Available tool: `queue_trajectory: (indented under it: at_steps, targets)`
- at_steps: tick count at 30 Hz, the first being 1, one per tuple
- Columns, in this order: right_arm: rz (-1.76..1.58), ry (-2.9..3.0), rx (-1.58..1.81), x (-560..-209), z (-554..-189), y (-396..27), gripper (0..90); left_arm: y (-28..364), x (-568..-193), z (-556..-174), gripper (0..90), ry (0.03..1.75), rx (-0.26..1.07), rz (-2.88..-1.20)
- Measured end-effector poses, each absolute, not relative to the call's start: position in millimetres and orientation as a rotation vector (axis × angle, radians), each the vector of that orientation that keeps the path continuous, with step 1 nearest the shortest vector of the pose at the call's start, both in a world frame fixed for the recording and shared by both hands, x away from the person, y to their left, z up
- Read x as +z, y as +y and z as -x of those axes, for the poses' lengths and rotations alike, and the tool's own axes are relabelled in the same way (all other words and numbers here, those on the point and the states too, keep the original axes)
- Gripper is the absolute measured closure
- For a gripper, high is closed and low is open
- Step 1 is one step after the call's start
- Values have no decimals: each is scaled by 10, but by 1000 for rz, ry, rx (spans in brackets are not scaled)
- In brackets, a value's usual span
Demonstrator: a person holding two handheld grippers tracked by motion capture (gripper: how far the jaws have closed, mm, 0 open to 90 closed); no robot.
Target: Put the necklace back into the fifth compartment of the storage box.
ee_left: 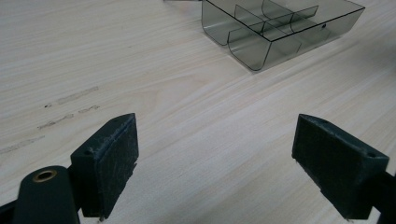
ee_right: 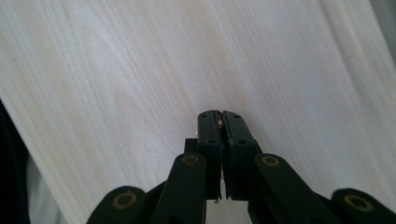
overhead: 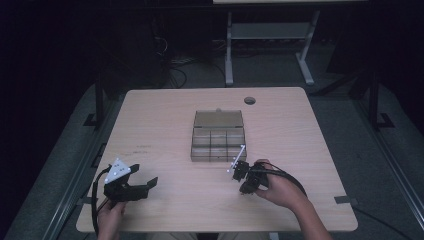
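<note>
The right gripper (ee_right: 221, 122) is pinched fully together on something tiny and brownish, barely visible between its pads; what it is cannot be told. It sits low over the table (overhead: 165, 120), just beside the near right corner of the box (overhead: 218, 136), a clear, open, divided organiser. The left gripper (ee_left: 217, 163) rests well apart, jaws wide and holding nothing. This looks like the pick-up step; next comes lifting the piece over a compartment and letting go. No writing is legible.

I see a pale wooden bench (overhead: 165, 115) with a round hole (overhead: 249, 100) near its far edge and faint scuff marks (ee_left: 70, 96). Beyond it are a white frame (overhead: 229, 50) and floor cables (overhead: 175, 70).
</note>
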State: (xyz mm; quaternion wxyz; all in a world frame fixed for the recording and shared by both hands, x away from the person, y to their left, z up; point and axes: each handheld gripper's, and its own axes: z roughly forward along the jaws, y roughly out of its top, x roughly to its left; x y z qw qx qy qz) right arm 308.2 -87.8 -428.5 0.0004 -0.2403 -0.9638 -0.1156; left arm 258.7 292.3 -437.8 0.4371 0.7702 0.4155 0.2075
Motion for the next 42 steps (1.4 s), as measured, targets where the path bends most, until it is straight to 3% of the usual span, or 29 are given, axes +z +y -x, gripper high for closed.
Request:
queue_trajectory:
  at_steps: [19, 42]
  targets:
    - [740, -3052, -452, -3935, -3105, -868, 867, 2940, -4374, -2581, 143, 1057, 512, -1887]
    - [760, -3031, -552, -3587, -3442, -780, 865, 2956, -4386, -2590, 143, 1061, 505, -1881]
